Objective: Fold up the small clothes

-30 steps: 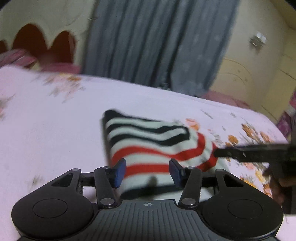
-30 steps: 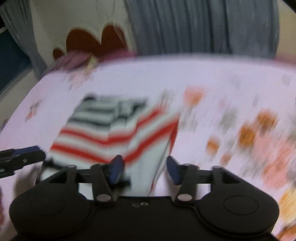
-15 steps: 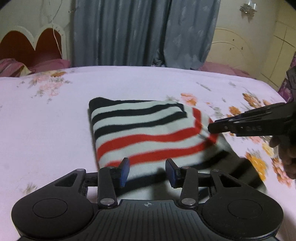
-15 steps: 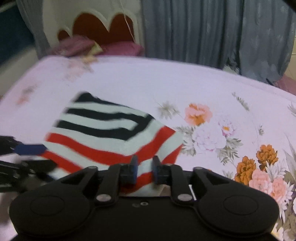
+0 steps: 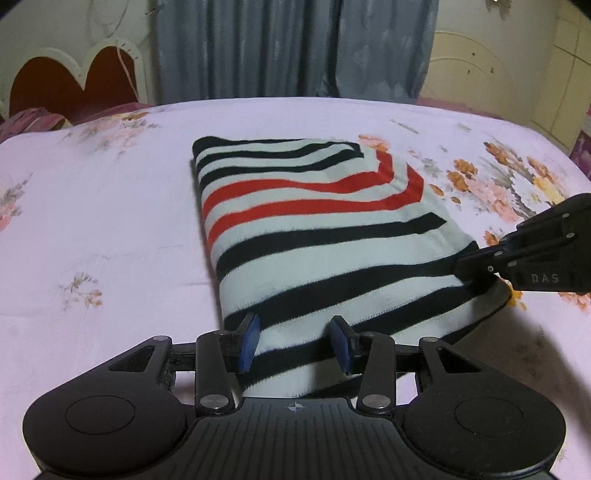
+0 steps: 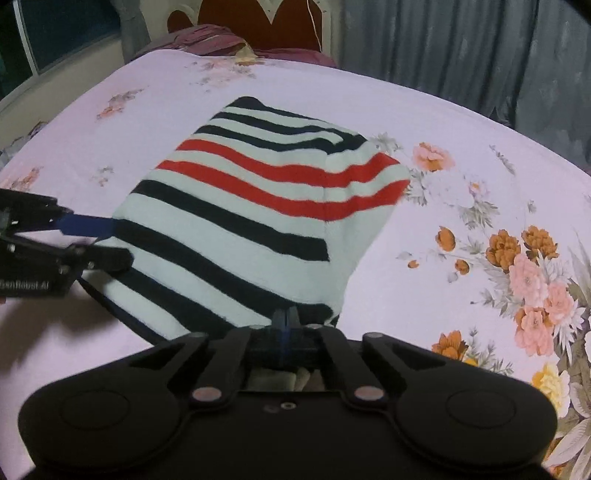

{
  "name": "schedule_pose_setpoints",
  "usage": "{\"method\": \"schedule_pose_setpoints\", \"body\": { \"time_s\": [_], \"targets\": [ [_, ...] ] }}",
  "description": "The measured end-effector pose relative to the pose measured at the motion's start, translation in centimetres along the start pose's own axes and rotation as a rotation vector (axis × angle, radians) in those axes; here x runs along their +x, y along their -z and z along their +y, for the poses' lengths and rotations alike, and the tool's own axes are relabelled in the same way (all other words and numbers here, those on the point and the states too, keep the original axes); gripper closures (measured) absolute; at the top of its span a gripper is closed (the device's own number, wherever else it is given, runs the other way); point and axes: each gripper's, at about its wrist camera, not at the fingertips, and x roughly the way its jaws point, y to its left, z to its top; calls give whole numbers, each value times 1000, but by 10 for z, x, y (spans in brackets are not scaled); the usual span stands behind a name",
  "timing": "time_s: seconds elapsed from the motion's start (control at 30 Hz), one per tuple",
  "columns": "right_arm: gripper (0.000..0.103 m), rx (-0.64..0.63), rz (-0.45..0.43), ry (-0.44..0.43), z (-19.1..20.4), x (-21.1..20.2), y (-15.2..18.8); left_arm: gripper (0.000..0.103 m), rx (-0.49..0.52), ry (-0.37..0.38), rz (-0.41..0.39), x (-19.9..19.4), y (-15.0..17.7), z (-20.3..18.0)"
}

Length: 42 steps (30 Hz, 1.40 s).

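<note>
A folded garment (image 5: 314, 229) with black, white and red stripes lies flat on the pink floral bedsheet (image 5: 103, 221). My left gripper (image 5: 295, 339) stands open at its near edge, and the hem runs between the two blue pads without being squeezed. In the right wrist view the garment (image 6: 258, 206) fills the middle, with the left gripper (image 6: 114, 240) straddling its left corner. My right gripper (image 6: 284, 319) is shut on the near right corner of the cloth. The left wrist view shows the right gripper (image 5: 461, 267) pinching that corner from the right.
A red and white headboard (image 5: 74, 85) with maroon pillows (image 6: 210, 40) stands at the far end of the bed. Grey curtains (image 5: 295, 48) hang behind it and a cream wardrobe (image 5: 480, 85) stands at the right. A window (image 6: 62, 33) is far left.
Both grippers came down and in to the garment's near edge. The right jaws closed fully on its corner. The left jaws narrowed slightly around the hem.
</note>
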Motion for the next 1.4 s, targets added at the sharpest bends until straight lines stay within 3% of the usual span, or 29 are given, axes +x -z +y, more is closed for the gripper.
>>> {"method": "schedule_pose_setpoints", "body": {
  "time_s": [0.27, 0.53, 0.67, 0.73, 1.0, 1.4],
  "targets": [
    [103, 21, -24, 4, -4, 2, 11, 61, 0, -17, -11, 0, 7, -2],
    [103, -51, -40, 31, 5, 1, 15, 61, -20, -38, -23, 2, 10, -3],
    [103, -38, -43, 44, 8, -16, 14, 61, -40, -53, -42, -19, 11, -7],
    [94, -41, -77, 49, 10, -32, 19, 61, -46, -51, -43, -29, 17, -11],
    [91, -12, -36, 46, 3, -12, 35, 61, -83, -91, -13, -12, 35, -14],
    [87, 38, -89, 34, 0, -10, 46, 61, -30, -179, -24, -8, 38, -31]
  ]
}}
